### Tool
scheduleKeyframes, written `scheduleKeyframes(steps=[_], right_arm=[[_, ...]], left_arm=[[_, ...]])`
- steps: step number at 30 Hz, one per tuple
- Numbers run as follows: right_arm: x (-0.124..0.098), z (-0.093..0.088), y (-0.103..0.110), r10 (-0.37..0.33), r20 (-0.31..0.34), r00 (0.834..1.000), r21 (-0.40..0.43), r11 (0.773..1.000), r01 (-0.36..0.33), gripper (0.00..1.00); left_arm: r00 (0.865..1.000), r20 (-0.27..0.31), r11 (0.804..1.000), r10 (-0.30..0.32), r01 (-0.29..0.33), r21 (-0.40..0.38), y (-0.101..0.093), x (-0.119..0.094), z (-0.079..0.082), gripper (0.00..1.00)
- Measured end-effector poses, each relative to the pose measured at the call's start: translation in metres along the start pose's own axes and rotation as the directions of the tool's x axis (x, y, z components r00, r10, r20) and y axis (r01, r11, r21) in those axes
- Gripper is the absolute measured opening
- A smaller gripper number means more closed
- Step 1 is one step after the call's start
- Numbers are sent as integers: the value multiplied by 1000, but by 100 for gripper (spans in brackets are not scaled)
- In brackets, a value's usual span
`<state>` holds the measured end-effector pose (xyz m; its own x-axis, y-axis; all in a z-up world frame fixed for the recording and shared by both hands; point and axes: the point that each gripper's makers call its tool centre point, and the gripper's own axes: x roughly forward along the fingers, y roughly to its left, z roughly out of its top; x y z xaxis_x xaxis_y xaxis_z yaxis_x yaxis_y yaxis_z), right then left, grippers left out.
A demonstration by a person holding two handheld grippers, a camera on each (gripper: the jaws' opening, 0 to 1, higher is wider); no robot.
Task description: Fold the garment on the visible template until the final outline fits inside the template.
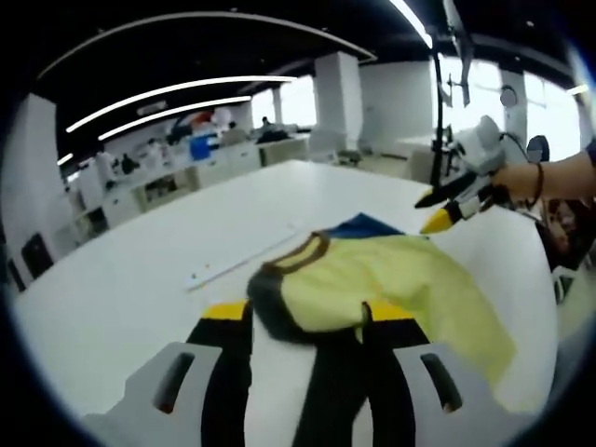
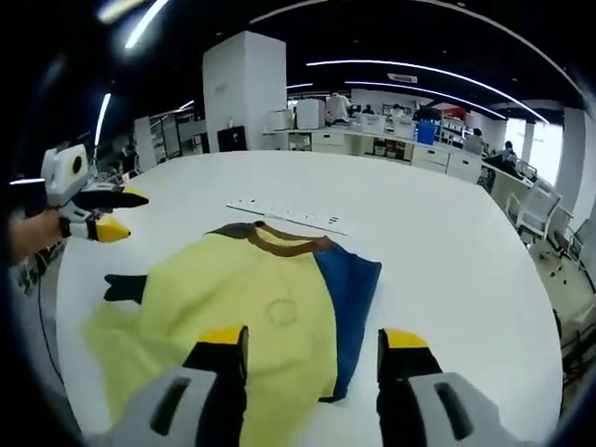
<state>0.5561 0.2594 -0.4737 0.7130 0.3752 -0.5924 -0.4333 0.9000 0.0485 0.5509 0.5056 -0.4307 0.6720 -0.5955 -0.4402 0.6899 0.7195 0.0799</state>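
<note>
Right gripper view has your tongs (image 2: 312,346) wide over the floppy yellow sweater (image 2: 251,317), left ones (image 1: 307,317) wide too, so grab its hem.

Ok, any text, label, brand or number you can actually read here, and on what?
No text is readable.
White strip on the table beyond the garment: small marks, too small to read.
Garment: faint round outline, no readable letters.
</note>
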Motion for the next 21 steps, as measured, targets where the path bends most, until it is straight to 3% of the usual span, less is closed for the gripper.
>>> scheduleKeyframes(steps=[13,19,21], right_arm=[[-1,-25,6,-7,-23,1000,38,999,8,51],[2,-42,-1,-76,-49,996,45,996,78,42],[3,-49,-2,-93,-69,993,47,994,97,40]], left_arm=[[995,-92,999,-24,20,-42,-20,0,-49,34],[985,-164,998,-44,35,-55,-37,10,-73,29],[986,-155,997,-61,52,-60,-45,14,-73,26]])
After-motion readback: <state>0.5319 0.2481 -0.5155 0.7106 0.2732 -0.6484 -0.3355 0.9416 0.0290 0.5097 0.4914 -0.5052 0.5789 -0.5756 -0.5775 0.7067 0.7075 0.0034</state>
